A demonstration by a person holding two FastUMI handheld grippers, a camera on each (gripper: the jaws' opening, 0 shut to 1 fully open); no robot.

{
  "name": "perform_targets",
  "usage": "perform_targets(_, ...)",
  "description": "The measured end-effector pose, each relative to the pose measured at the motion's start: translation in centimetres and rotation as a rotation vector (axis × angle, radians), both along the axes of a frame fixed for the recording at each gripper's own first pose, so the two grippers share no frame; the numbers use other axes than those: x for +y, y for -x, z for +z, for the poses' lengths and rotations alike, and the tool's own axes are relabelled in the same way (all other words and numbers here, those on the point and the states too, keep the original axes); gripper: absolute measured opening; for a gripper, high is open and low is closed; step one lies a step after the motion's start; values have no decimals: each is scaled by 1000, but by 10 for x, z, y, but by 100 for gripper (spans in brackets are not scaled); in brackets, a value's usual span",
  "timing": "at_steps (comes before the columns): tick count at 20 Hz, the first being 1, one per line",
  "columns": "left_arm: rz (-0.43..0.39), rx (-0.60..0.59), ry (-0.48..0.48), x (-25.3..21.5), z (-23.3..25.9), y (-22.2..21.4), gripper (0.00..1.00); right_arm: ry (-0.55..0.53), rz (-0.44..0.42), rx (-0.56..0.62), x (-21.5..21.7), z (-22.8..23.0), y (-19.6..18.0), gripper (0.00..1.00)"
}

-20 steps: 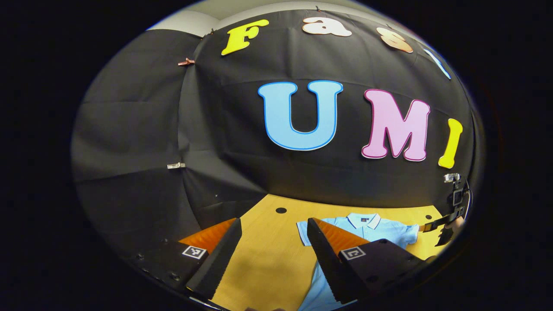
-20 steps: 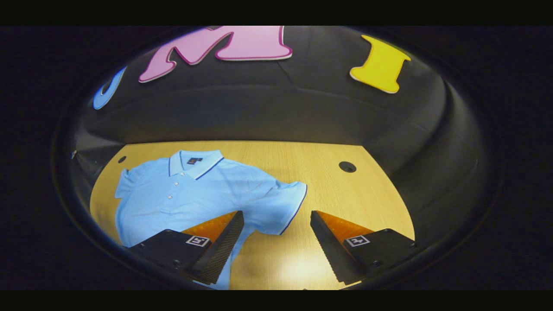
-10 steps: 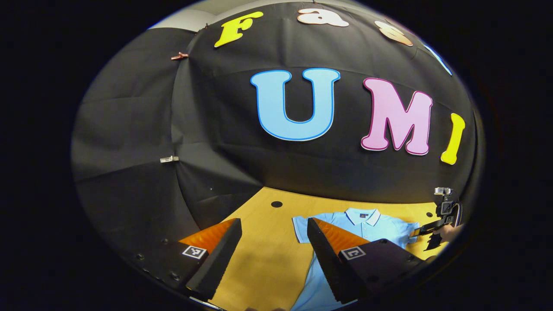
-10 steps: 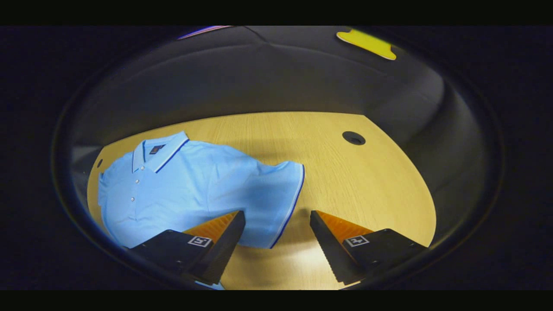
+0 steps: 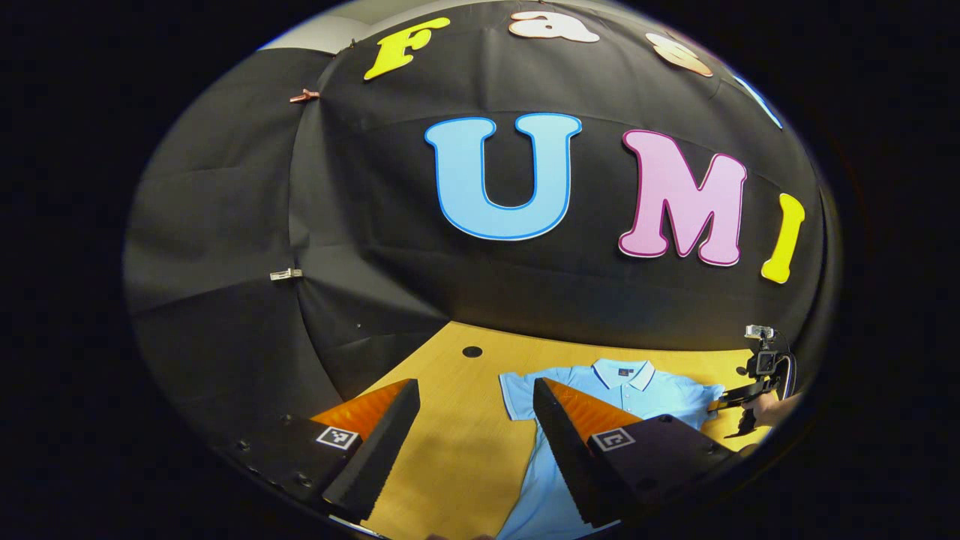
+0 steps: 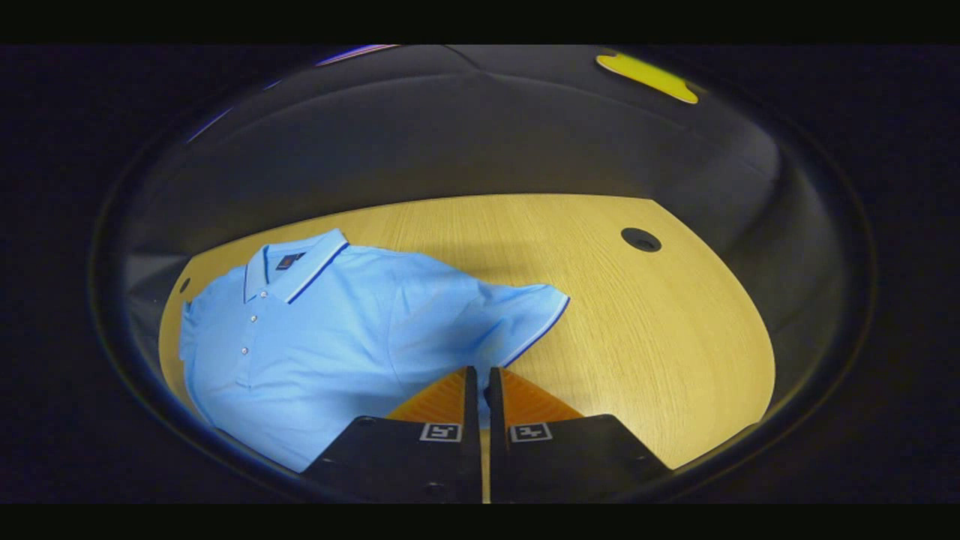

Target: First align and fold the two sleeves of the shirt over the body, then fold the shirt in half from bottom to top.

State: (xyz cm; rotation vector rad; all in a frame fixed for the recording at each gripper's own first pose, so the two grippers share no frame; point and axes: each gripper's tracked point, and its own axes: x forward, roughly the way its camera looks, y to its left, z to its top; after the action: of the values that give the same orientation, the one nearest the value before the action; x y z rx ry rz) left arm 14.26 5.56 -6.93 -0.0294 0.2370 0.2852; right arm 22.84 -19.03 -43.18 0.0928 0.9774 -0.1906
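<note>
A light blue polo shirt (image 6: 337, 330) lies face up on the wooden table (image 6: 660, 330), collar toward the far wall. My right gripper (image 6: 478, 371) is shut on the lower edge of the shirt's sleeve (image 6: 525, 319), which rises in a slight fold. In the left gripper view the same shirt (image 5: 637, 394) lies ahead, and the right gripper (image 5: 739, 397), held by a hand (image 5: 772, 409), pinches the far sleeve. My left gripper (image 5: 476, 386) hovers open above the table, apart from the cloth, with the near sleeve (image 5: 517, 394) beyond its fingers.
Round cable holes sit in the table near the wall (image 5: 472, 351) (image 6: 640, 239), and another sits past the collar (image 6: 184, 285). Bare wood (image 5: 450, 450) stretches left of the shirt. The black booth wall closes the back and sides.
My right gripper has shut on the sleeve's edge; half a second ago it stood open over it. The left gripper drifted slightly and stays open.
</note>
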Motion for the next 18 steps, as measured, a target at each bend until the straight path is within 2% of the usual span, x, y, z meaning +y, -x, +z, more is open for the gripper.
perform_targets(1,0,3,0,-1,-2,1,97,13,11,-2,-1,-1,-1,14)
perform_targets(2,3,7,1,-1,-3,4,97,26,23,-2,1,1,-1,0)
perform_targets(3,2,6,6,-2,-5,5,97,27,37,-6,5,3,-2,5)
perform_targets(4,-2,7,12,-4,-5,6,97,41,48,-14,6,5,-3,0)
perform_targets(5,-7,10,19,-5,-8,7,97,51,55,-27,7,11,-7,5)
perform_targets(6,-15,8,23,-6,-8,8,97,54,61,-41,9,20,-10,0)
perform_targets(9,-43,6,26,-6,-8,15,97,71,85,-95,20,54,-26,5)
perform_targets(11,-51,1,31,0,-7,21,97,75,116,-126,39,75,-37,5)
perform_targets(17,-28,17,83,27,-22,45,97,159,328,-177,135,106,-60,5)
perform_targets(18,-21,17,91,30,-21,48,97,181,364,-174,150,105,-61,7)
